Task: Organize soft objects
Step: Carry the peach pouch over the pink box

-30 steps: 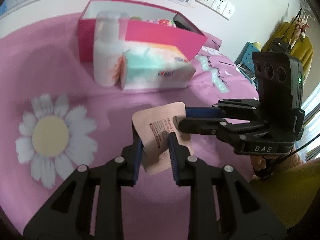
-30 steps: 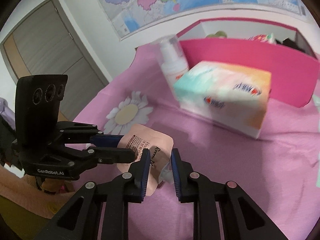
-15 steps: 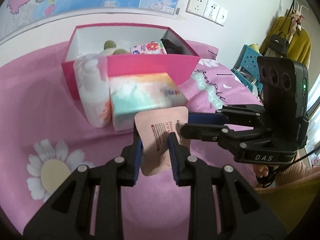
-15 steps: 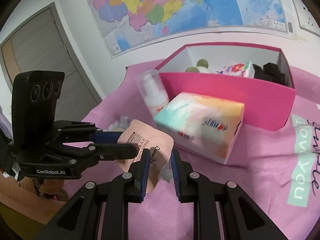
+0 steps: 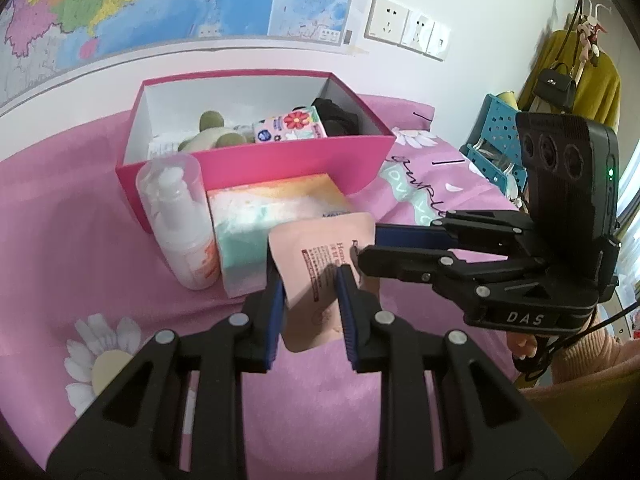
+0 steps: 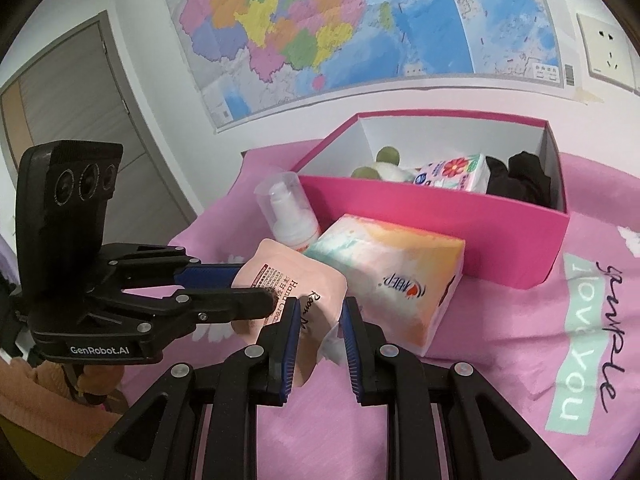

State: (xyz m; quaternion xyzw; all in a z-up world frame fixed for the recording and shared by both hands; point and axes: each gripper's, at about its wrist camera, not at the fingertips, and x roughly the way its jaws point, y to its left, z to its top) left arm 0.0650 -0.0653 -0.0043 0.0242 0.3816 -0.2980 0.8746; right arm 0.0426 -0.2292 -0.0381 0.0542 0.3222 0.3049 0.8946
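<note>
A pink hand cream pouch (image 5: pixel 316 248) (image 6: pixel 288 272) hangs in the air above the pink bedspread, held from two sides. My left gripper (image 5: pixel 310 280) (image 6: pixel 256 284) is shut on its lower left part. My right gripper (image 6: pixel 320 308) (image 5: pixel 368 244) is shut on its right edge, which crumples between the blue pads. Just behind the pouch lies a pastel tissue pack (image 5: pixel 260 216) (image 6: pixel 392 264). Behind that stands an open pink box (image 5: pixel 280 160) (image 6: pixel 440 204). It holds a green and white plush toy (image 5: pixel 212 132), a flowered tissue pack (image 5: pixel 288 124) and a black cloth (image 6: pixel 520 176).
A white pump bottle (image 5: pixel 180 224) (image 6: pixel 288 212) stands against the box's front left corner. A wall with a map and sockets rises right behind the box. A blue crate (image 5: pixel 496 140) and hanging clothes are off the bed's right side. A door (image 6: pixel 80 112) is at the left.
Both grippers have risen together with the pouch still held. The views have tipped up, so the inside of the pink box now shows.
</note>
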